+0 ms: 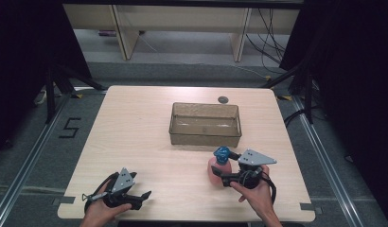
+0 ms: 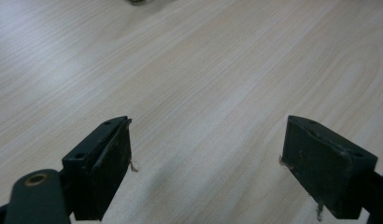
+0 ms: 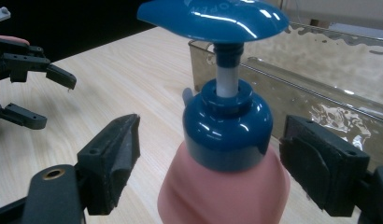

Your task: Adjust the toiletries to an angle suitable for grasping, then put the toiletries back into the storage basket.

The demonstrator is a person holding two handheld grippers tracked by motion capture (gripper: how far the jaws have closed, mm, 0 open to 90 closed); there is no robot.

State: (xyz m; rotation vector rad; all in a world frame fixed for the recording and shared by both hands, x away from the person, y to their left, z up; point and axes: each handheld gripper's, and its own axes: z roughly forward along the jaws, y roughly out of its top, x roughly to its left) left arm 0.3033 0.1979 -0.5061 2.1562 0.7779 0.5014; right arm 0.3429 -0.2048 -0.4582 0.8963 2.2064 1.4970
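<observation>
A pink pump bottle (image 1: 217, 169) with a blue pump head (image 3: 213, 18) stands upright on the wooden table (image 1: 145, 137), just in front of a clear brown-tinted bin (image 1: 205, 124). My right gripper (image 1: 226, 163) is level with the bottle, one jaw on each side of it. In the right gripper view the bottle (image 3: 224, 186) sits between the open pads (image 3: 112, 163) of that gripper (image 3: 210, 123); there is a gap on the left side, and the right pad is close to it. My left gripper (image 1: 144, 198) rests near the front left edge, open (image 2: 208, 123) over bare wood.
The bin looks empty and lies across the table's middle, its wall (image 3: 320, 88) right behind the bottle. A small dark round disc (image 1: 223, 99) sits at the table's far edge. The left gripper (image 3: 33, 93) appears far off in the right gripper view.
</observation>
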